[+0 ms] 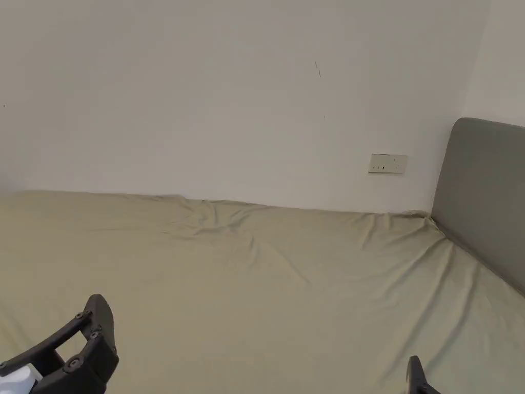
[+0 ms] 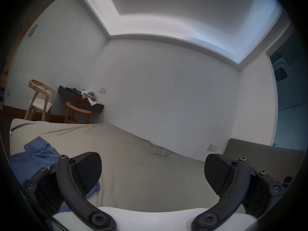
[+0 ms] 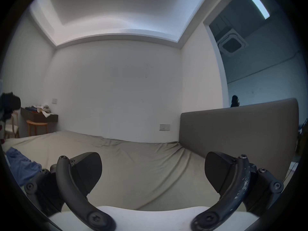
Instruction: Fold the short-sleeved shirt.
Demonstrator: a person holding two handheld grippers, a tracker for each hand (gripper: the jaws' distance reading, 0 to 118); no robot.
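Observation:
A crumpled blue shirt (image 2: 38,156) lies on the beige bed sheet (image 1: 266,287), to the left of and partly behind my left gripper (image 2: 152,171). That gripper's jaws stand wide apart with only sheet between them. In the right gripper view the blue shirt (image 3: 18,163) sits at the far left, well away from my right gripper (image 3: 152,171), which is open and holds nothing. In the head view the left gripper (image 1: 97,333) shows at the bottom left corner, and a tip of the right gripper (image 1: 416,377) at the bottom edge.
A grey padded headboard (image 1: 482,200) bounds the bed on the right, and a white wall with a socket plate (image 1: 388,163) runs along its far side. Beyond the bed's left end stand a wooden chair (image 2: 40,99), an orange stool (image 2: 77,111) and a dark shelf (image 2: 98,108) with a heap of clothes.

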